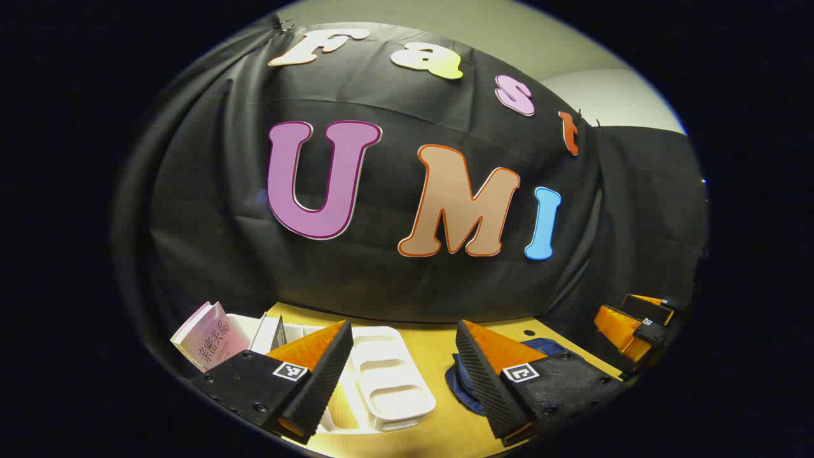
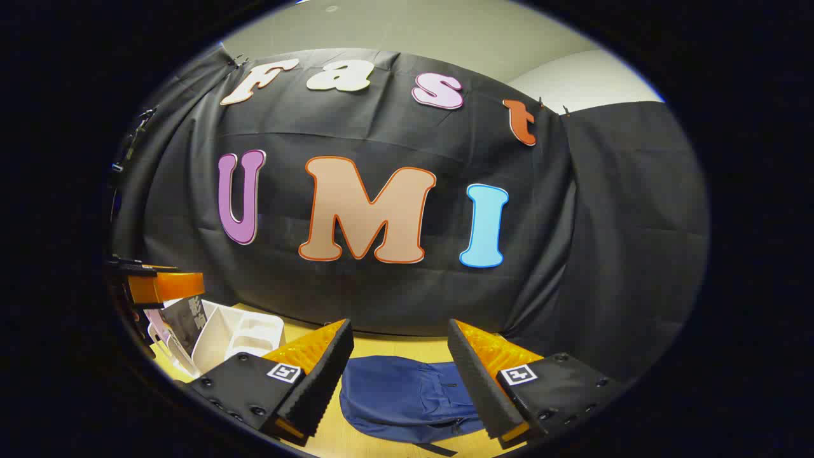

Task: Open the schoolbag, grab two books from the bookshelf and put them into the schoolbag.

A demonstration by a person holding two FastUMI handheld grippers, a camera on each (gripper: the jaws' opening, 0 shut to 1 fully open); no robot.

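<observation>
Right gripper view looks down on the blue schoolbag (image 2: pixel 407 397), which lies flat and zipped on the yellow table (image 2: pixel 394 346). The right gripper (image 2: pixel 399 369) hangs above the schoolbag with fingers spread wide and empty, probably lined up to reach the zip. Left of the schoolbag stands the white bookshelf (image 1: pixel 388 381), books (image 1: pixel 210 340) leaning at its far end. The left gripper (image 1: pixel 404 366), equally wide and empty, hovers between schoolbag and bookshelf.
</observation>
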